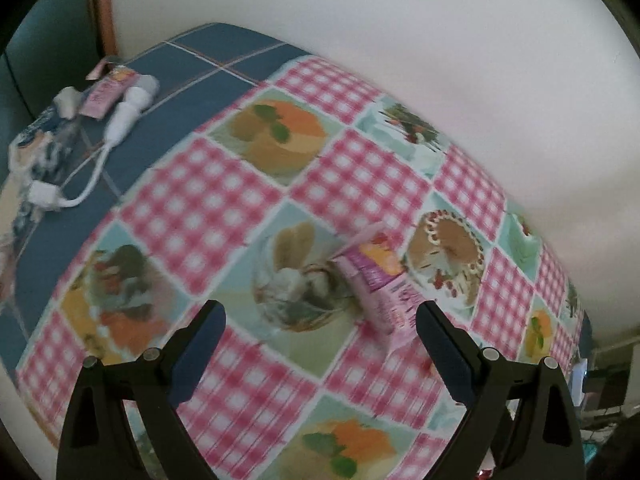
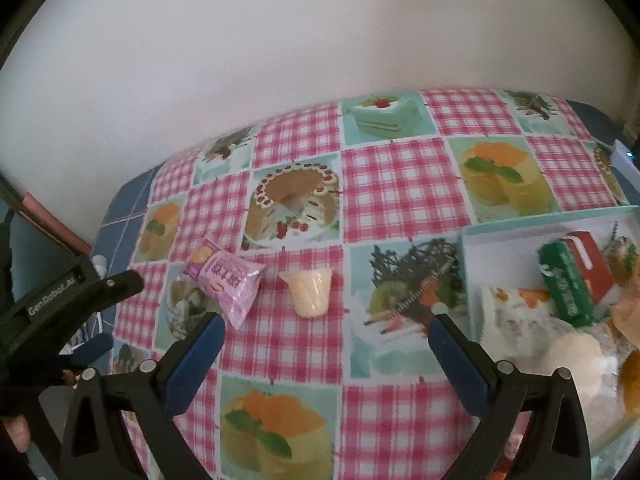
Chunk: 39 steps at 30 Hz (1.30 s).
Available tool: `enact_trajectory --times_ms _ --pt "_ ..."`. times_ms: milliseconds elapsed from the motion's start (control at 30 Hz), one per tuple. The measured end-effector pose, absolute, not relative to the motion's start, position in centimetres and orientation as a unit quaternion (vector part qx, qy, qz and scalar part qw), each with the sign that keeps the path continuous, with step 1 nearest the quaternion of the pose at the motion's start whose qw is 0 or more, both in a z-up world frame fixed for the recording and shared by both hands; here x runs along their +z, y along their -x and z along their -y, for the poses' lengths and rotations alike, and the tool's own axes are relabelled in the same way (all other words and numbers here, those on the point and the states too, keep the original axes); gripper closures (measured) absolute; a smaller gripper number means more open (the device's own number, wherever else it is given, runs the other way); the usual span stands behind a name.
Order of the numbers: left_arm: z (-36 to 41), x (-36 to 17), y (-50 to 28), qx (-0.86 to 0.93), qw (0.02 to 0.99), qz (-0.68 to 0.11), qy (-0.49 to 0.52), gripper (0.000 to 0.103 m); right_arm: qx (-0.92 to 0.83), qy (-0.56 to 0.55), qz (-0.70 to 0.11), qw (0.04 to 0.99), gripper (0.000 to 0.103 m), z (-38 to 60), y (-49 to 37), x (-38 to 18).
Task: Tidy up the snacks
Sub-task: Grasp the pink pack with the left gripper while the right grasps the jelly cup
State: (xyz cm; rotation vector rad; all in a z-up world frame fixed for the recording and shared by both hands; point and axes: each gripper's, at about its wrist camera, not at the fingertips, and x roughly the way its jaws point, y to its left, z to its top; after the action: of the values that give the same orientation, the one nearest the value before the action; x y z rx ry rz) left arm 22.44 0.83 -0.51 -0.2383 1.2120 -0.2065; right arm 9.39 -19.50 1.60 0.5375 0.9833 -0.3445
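A pink-purple snack packet (image 1: 380, 284) lies on the checked tablecloth, just ahead of my open left gripper (image 1: 320, 320) and close to its right finger. The packet also shows in the right wrist view (image 2: 230, 280), next to a small yellow jelly cup (image 2: 310, 292). My right gripper (image 2: 324, 332) is open and empty, a little in front of the jelly cup. The left gripper (image 2: 60, 300) shows at the left of the right wrist view. A white tray (image 2: 476, 240) at the right holds a green box (image 2: 564, 284), a red box (image 2: 592, 264) and several wrapped snacks.
The cake-print tablecloth (image 1: 224, 208) covers a blue table (image 1: 200, 60) against a white wall. At the far left lie a white charger with cable (image 1: 124, 116), another pink packet (image 1: 104, 92) and a blue patterned pouch (image 1: 44, 152).
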Motion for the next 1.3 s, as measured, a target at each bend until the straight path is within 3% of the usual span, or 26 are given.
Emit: enact_trajectory --times_ms 700,800,867,933,1133,1300 --pt "6.5 -6.4 -24.5 -0.16 0.799 -0.574 0.077 0.007 -0.139 -0.232 -0.475 0.837 0.029 19.2 -13.2 -4.1" --pt "7.2 -7.0 -24.4 -0.161 0.798 -0.576 0.07 0.007 -0.136 -0.232 -0.476 0.837 0.04 19.3 -13.5 -4.6" --pt "7.2 -7.3 -24.5 -0.156 0.798 -0.578 0.072 0.007 -0.135 -0.233 -0.476 0.837 0.041 19.4 -13.6 -4.9" --pt "7.1 -7.3 -24.6 -0.151 0.801 -0.575 0.072 0.007 -0.134 -0.236 -0.476 0.837 0.051 19.5 -13.7 -5.2" --pt "6.6 -7.2 -24.8 -0.139 0.806 -0.571 0.076 0.033 -0.132 -0.239 -0.474 0.837 0.063 19.8 -13.6 -5.3" --pt "6.0 -7.1 -24.9 -0.138 0.809 -0.566 0.079 0.05 -0.133 -0.236 -0.475 0.837 0.064 19.7 -13.5 -5.2"
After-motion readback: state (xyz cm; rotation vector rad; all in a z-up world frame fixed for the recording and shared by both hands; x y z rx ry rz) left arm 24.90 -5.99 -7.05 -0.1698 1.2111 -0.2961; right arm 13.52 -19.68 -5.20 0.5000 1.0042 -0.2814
